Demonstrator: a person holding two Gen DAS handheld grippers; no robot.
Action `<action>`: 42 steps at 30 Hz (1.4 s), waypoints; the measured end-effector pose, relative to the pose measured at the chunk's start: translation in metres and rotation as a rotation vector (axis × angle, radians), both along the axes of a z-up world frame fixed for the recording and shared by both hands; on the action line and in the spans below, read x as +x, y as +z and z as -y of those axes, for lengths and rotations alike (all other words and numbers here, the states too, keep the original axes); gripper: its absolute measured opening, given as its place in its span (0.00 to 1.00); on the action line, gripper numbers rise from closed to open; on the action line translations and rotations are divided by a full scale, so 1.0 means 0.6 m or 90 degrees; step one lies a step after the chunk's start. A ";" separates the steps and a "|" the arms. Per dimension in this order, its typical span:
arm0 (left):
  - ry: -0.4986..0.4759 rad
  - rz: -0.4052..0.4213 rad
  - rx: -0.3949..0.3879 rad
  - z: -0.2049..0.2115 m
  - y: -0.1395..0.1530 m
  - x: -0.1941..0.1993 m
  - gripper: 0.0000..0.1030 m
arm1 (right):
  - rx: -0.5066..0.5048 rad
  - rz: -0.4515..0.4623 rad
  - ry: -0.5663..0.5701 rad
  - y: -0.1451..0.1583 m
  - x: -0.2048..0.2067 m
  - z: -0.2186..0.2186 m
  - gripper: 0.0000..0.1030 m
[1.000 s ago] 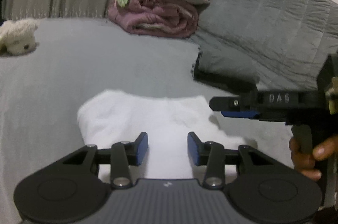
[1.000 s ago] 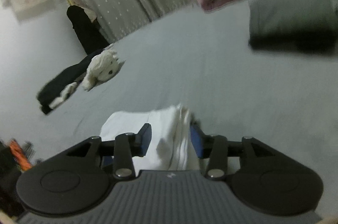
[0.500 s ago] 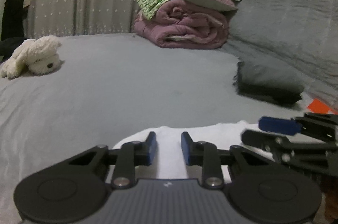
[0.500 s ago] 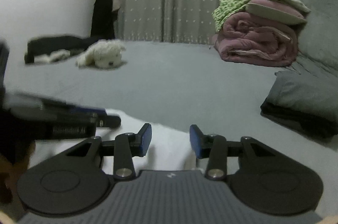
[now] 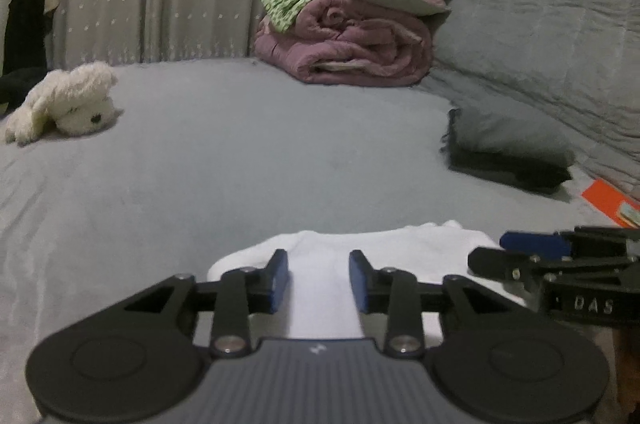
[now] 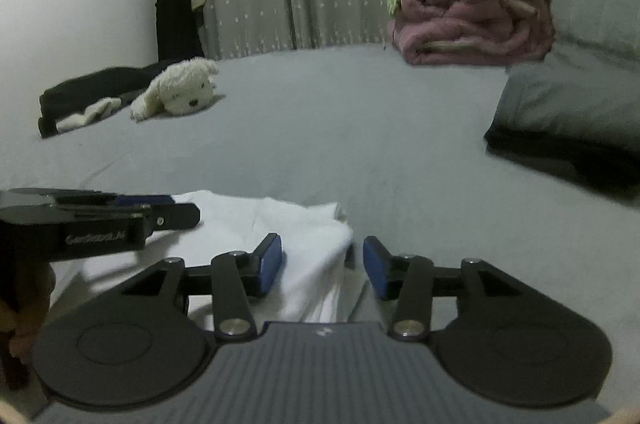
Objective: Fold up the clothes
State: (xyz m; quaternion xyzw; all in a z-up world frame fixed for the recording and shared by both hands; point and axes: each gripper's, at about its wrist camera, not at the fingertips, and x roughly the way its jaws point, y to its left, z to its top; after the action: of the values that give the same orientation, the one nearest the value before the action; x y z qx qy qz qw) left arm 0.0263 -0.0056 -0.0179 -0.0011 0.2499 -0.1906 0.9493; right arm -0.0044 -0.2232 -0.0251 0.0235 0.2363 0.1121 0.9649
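A folded white garment lies on the grey bed sheet close in front of both grippers. My left gripper hovers low over its near edge with white cloth showing in the gap; its jaws are opening. The right gripper straddles the garment's right folded edge. Cloth reaches its left pad, a gap stays at its right pad, and its jaws are opening too. Each gripper appears side-on in the other's view: right gripper, left gripper.
A white plush toy lies far left beside black clothes. A rolled pink blanket topped with green cloth sits at the back. A grey pillow rests on a dark folded item at the right, near an orange item.
The right wrist view has rolled level from a strong tilt. Both grippers sank toward the garment's near edge. Both pairs of jaws narrowed, then widened again.
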 end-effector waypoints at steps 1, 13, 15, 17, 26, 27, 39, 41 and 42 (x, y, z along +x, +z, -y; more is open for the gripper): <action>-0.007 0.007 0.004 -0.001 0.004 -0.008 0.34 | -0.007 0.011 0.002 0.007 -0.008 -0.001 0.50; -0.104 0.043 0.079 0.006 0.001 -0.103 0.35 | -0.024 0.036 0.047 0.011 -0.058 -0.005 0.53; -0.110 0.042 0.093 0.009 -0.011 -0.108 0.35 | -0.039 0.023 0.052 -0.002 -0.057 -0.005 0.53; -0.108 0.050 0.096 0.013 -0.025 -0.111 0.35 | -0.082 0.002 0.047 -0.024 -0.051 -0.011 0.62; -0.092 0.039 0.083 0.014 -0.011 -0.113 0.41 | 0.033 -0.061 0.007 -0.019 -0.031 0.015 0.73; -0.092 0.030 0.073 0.012 -0.006 -0.110 0.47 | 0.048 -0.071 0.002 -0.014 -0.031 0.017 0.74; -0.039 -0.093 0.021 -0.009 0.020 -0.067 0.86 | 0.381 -0.300 -0.101 -0.006 -0.027 0.087 0.78; -0.019 -0.119 -0.007 -0.021 0.018 -0.054 0.87 | 0.470 -0.341 -0.110 -0.018 -0.030 0.101 0.81; -0.009 -0.132 -0.022 -0.027 0.017 -0.048 0.87 | 0.516 -0.363 -0.115 -0.026 -0.033 0.108 0.82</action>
State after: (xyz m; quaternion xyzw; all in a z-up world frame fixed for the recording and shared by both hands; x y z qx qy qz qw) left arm -0.0022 0.0103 -0.0075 -0.0351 0.3437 -0.2005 0.9167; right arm -0.0240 -0.2879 -0.0409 0.4461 0.4253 0.0999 0.7811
